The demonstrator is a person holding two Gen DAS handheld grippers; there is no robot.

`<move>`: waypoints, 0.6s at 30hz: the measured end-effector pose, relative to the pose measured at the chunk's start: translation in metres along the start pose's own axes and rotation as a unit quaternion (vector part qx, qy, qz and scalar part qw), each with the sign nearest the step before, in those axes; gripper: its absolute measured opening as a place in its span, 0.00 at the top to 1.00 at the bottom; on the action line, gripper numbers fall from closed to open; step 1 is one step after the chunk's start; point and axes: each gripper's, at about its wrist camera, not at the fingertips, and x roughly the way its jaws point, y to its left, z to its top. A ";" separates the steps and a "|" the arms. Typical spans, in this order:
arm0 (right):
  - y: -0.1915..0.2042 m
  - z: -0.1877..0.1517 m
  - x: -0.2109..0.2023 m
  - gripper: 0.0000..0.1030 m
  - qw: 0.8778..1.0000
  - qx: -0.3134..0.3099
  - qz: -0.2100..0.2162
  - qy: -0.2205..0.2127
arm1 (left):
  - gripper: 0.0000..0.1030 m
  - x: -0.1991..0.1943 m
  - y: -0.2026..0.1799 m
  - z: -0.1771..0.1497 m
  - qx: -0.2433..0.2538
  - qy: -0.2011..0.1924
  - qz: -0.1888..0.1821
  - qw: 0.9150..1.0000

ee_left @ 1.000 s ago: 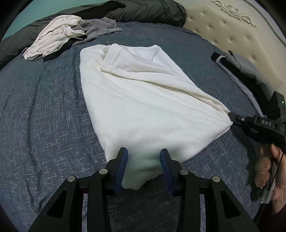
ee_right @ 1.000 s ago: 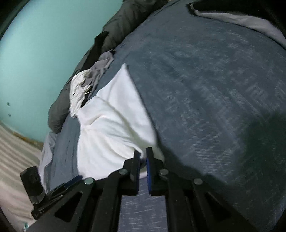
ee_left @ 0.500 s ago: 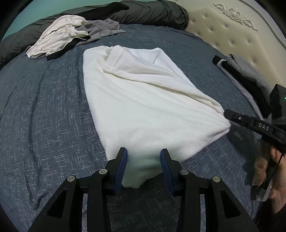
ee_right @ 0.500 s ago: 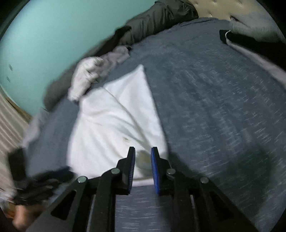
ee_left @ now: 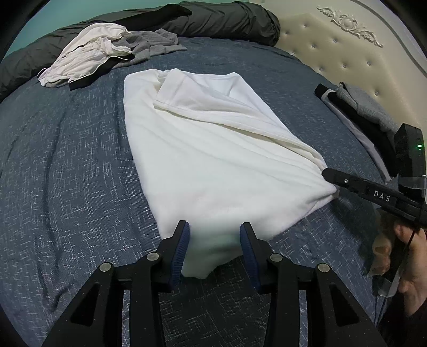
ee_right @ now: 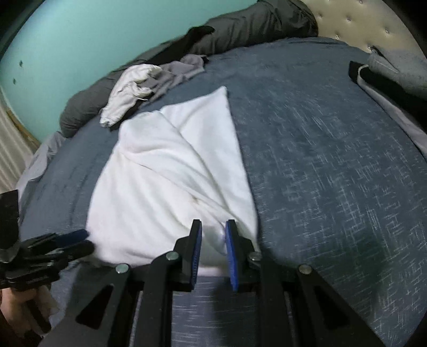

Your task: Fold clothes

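A white garment (ee_left: 213, 160) lies partly folded on the blue bed cover (ee_left: 66, 173), with creases running to its right corner. My left gripper (ee_left: 213, 227) stands open over the near corner; the cloth lies between its blue pads and I see no pinch. My right gripper (ee_right: 213, 223) has its jaws slightly apart, so it is open, with the garment's (ee_right: 165, 181) other near corner between them. In the left wrist view the right gripper (ee_left: 327, 172) touches that bunched corner, with a hand (ee_left: 400, 253) on its grip. The left gripper (ee_right: 80, 237) shows at the lower left of the right wrist view.
A loose pile of white and grey clothes (ee_left: 106, 48) lies at the far left by a dark rolled duvet (ee_left: 213, 18). Folded grey and black clothes (ee_left: 365, 106) are stacked at the right by the tufted cream headboard (ee_left: 347, 53). A teal wall (ee_right: 80, 40) is beyond.
The right gripper's jaws, nearly shut on the corner a second ago, have parted a little. Its view has rolled towards level. The left gripper and the garment have kept still.
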 end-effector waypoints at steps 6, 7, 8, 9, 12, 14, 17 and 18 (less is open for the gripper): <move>-0.010 -0.002 0.003 0.96 1.000 0.011 0.008 -0.005 | 0.58 -0.001 0.001 -0.001 0.000 0.000 -0.003 1.000; -0.013 -0.001 0.004 0.97 1.000 0.020 0.010 -0.007 | 0.58 -0.001 0.001 -0.002 0.001 0.000 -0.004 1.000; -0.016 0.000 0.004 0.97 0.999 0.030 0.012 -0.010 | 0.58 -0.001 0.001 -0.002 0.002 0.000 -0.004 1.000; -0.020 0.000 0.003 0.98 0.999 0.042 0.016 -0.013 | 0.58 -0.001 0.001 -0.003 0.004 0.001 -0.004 1.000; -0.030 0.000 0.001 0.98 0.997 0.070 0.026 -0.018 | 0.58 0.000 0.001 -0.004 0.006 0.000 -0.006 1.000; -0.037 -0.001 0.001 0.98 0.994 0.097 0.040 -0.017 | 0.58 0.000 0.002 -0.004 0.006 -0.001 -0.008 1.000; -0.048 -0.005 0.006 0.98 0.990 0.130 0.054 -0.004 | 0.58 -0.001 0.004 -0.005 0.006 -0.003 -0.009 1.000; -0.050 -0.006 0.007 0.98 0.989 0.138 0.056 -0.001 | 0.58 -0.002 0.005 -0.006 0.004 -0.004 -0.010 1.000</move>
